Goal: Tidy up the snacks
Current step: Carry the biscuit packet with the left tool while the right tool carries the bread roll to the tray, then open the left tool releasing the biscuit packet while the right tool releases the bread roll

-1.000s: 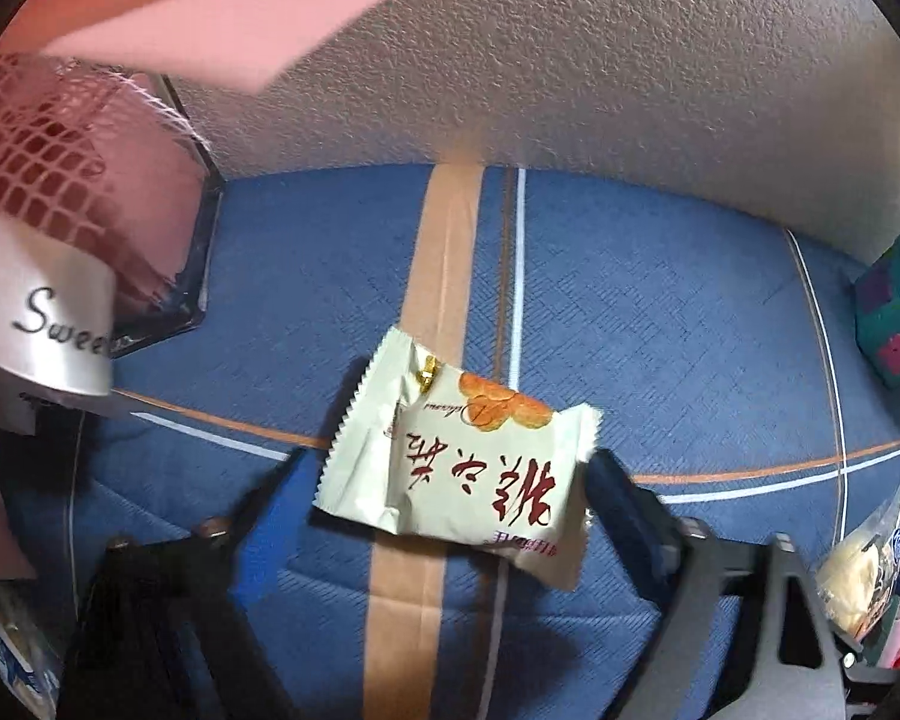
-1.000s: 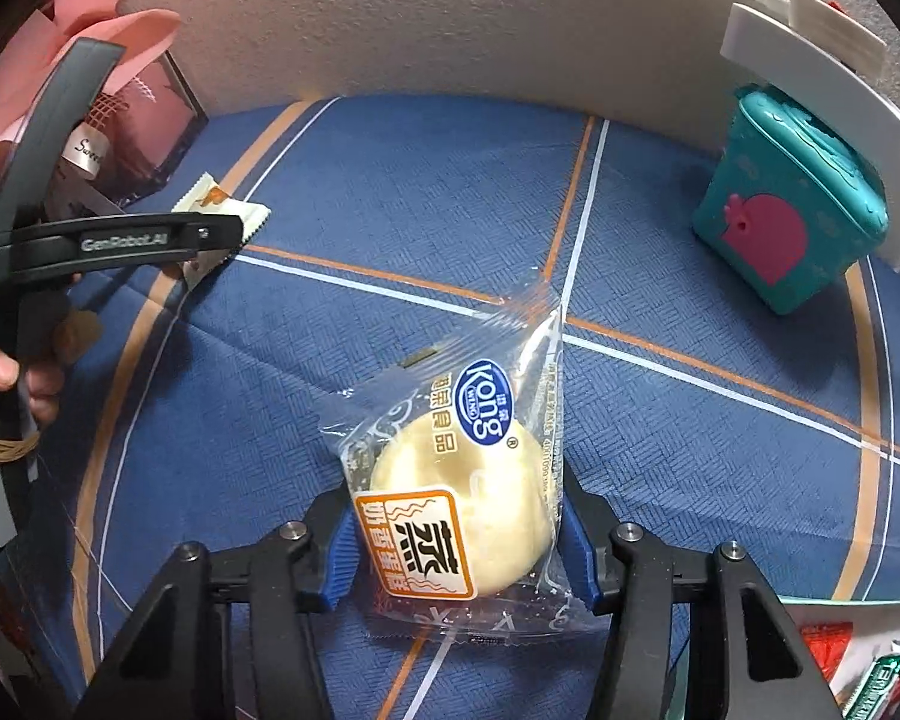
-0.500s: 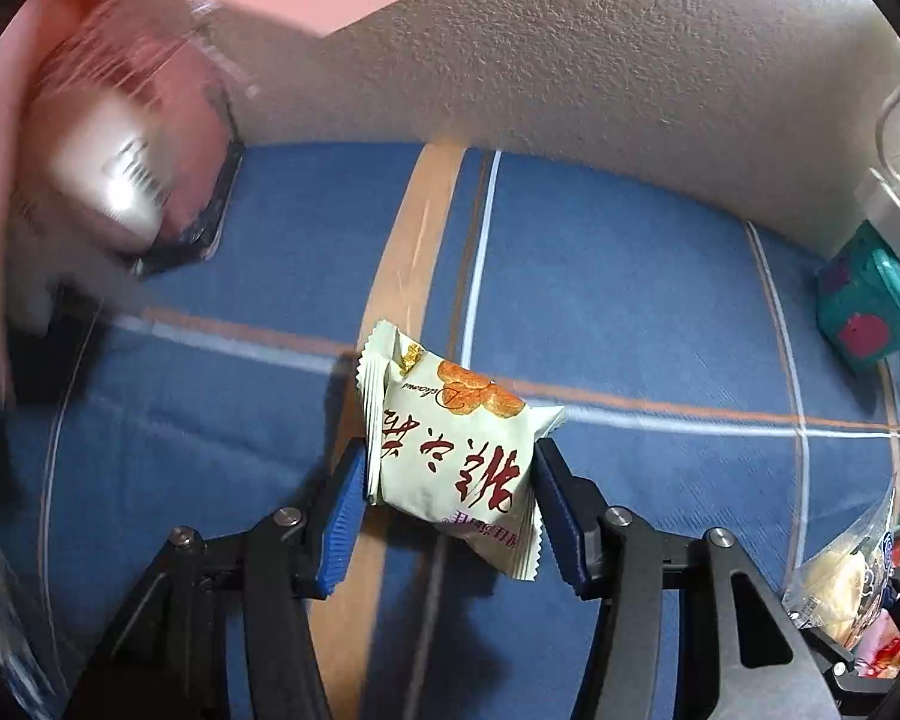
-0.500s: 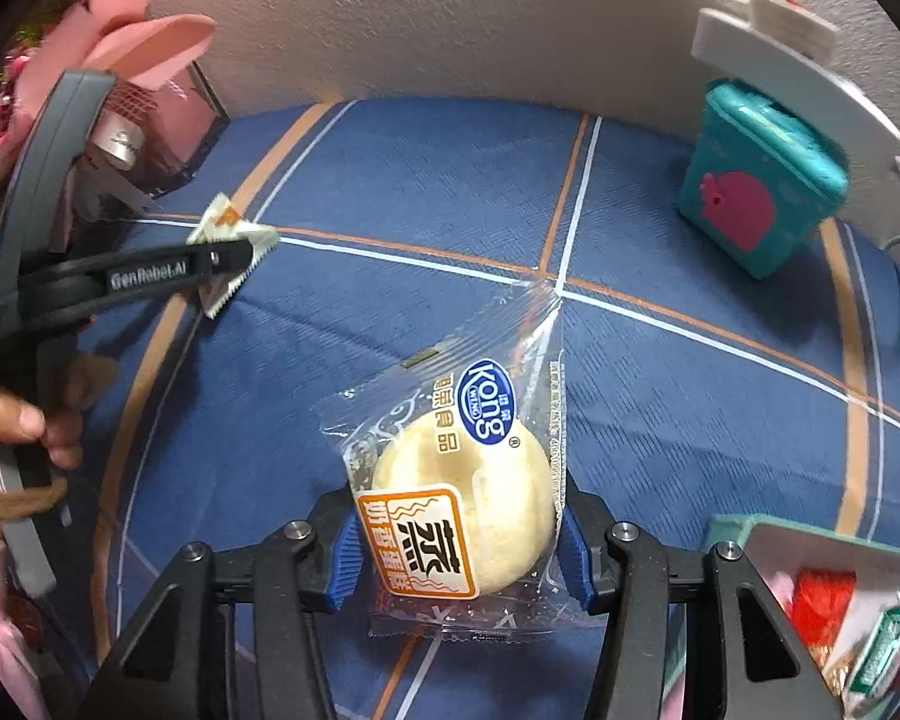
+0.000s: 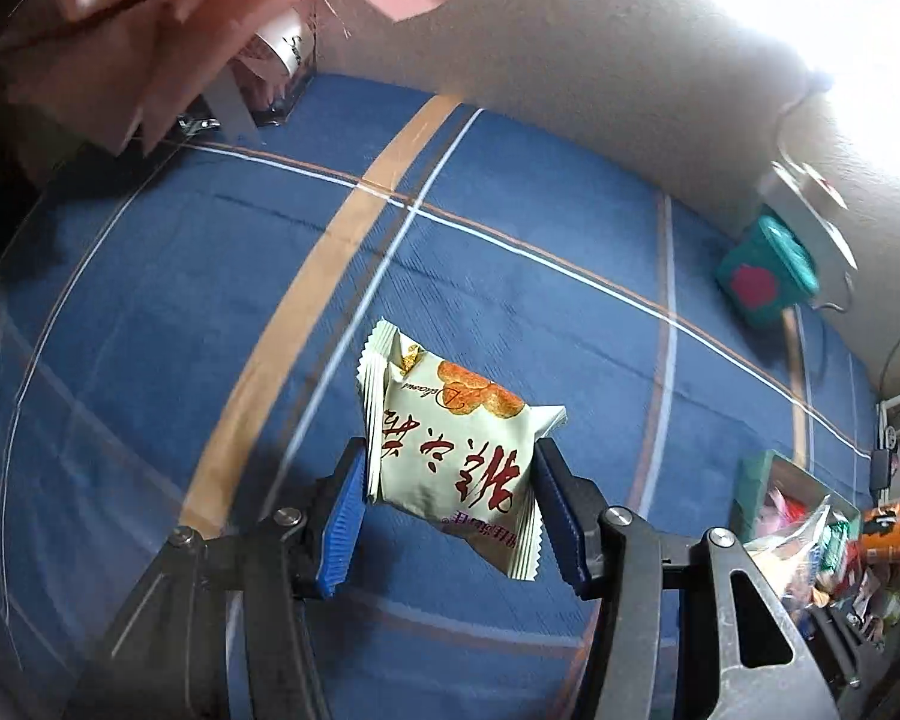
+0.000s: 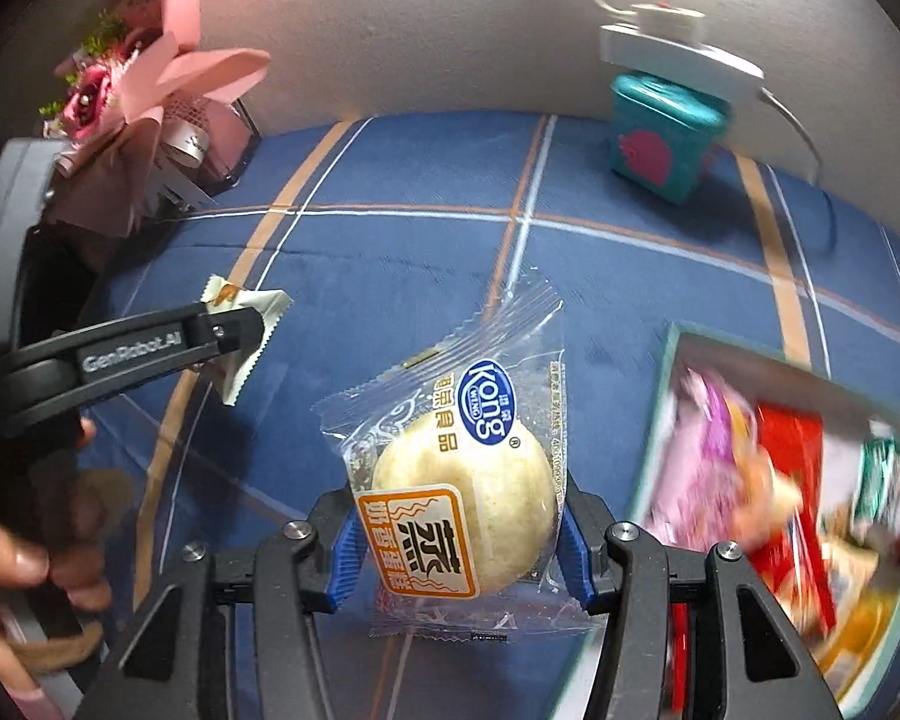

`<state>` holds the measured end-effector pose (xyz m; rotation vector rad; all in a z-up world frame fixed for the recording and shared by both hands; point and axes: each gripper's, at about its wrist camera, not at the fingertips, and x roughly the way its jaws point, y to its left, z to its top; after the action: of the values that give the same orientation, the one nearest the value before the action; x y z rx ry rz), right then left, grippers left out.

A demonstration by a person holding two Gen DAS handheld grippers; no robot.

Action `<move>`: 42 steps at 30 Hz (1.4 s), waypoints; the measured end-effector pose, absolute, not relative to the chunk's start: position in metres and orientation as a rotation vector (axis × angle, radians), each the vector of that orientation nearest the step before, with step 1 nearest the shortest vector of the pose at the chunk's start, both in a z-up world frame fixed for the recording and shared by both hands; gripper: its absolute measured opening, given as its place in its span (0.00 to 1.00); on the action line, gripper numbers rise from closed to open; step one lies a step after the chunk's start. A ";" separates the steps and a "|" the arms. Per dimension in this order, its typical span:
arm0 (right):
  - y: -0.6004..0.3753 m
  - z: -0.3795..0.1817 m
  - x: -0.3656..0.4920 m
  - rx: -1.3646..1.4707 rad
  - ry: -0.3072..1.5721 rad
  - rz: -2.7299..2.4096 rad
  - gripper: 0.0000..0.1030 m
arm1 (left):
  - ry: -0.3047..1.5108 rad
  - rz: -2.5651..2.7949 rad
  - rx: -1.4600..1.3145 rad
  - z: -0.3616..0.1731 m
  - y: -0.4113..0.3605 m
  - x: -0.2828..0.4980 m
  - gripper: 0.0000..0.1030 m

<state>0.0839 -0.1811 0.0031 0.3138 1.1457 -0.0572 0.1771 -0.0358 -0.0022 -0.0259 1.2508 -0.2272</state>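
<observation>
The pale green snack packet (image 5: 450, 462) with red lettering and a picture of biscuits sits clamped between the blue pads of the left gripper (image 5: 450, 510), whose jaws have just been closing onto it; the packet is held clear above the blue cloth (image 5: 510, 252) of the worktop, its crimped edges sticking out toward 11 and 5 o'clock. In the right wrist view the same packet (image 6: 243, 336) shows at 9 o'clock, pinched at the tip of the left gripper (image 6: 228, 333), with the person's hand (image 6: 36, 546) on the handle at the lower left.

The right gripper (image 6: 456, 546) is closed on a clear-wrapped round bun (image 6: 462, 492) — its pads press both sides of the wrapper, which carries a blue oval logo and an orange-framed label. The bun also hangs above the cloth.

At 3 to 4 o'clock of the bun lies a teal-rimmed box (image 6: 666, 408) filled with mixed snacks, blurred. A teal tin (image 6: 660, 138) with a pink shape stands at 1 o'clock near the wall, under a white holder (image 6: 672, 54). At 10 o'clock a pink-wrapped bouquet (image 6: 132, 96) leans by a dark-framed case (image 6: 234, 138). The cloth is blue with orange and white stripes crossing in a grid.
</observation>
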 end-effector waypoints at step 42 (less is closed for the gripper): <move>-0.413 -0.022 -0.145 0.646 1.057 -0.616 0.70 | 1.201 -0.755 0.259 0.012 -0.237 -0.048 0.66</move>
<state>-0.1448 -0.4134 -0.0216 0.6460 1.0566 -0.6156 -0.0480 -0.2366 0.0115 0.2592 1.2005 -0.7554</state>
